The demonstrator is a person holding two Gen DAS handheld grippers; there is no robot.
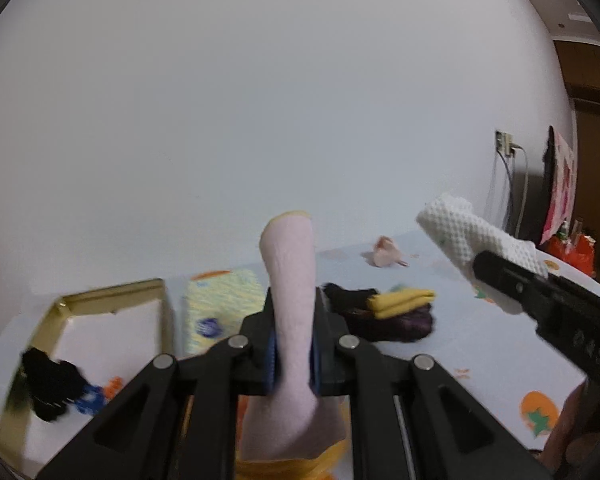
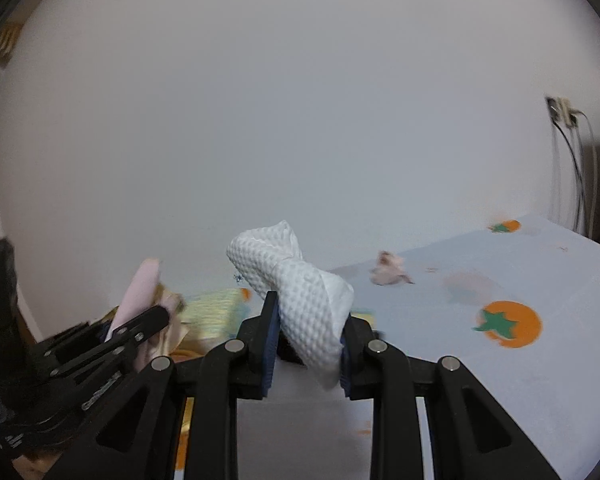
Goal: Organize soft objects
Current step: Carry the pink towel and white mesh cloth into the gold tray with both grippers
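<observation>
Left gripper (image 1: 294,356) is clamped on a pale pink sock (image 1: 290,280), gripped at mid-length so the cuff stands up clear of the table (image 1: 480,360) and the yellow-toed foot hangs below the jaws. Right gripper (image 2: 306,344) is clamped on a white waffle cloth (image 2: 300,292); the bunched fabric fills the gap between the pads, so the jaws stand a little apart.

You carry both items above the table, side by side. The gold-rimmed box (image 1: 112,292) lies to the left with dark socks (image 1: 48,384) already in it, which I judge to be the destination. Beside the box sits a yellow-green towel (image 1: 220,304); further right, a yellow cloth (image 1: 400,300) rests on dark fabric (image 1: 388,322). A pink item (image 1: 386,254) lies near the wall, well apart and, in my judgement, still unsorted.
</observation>
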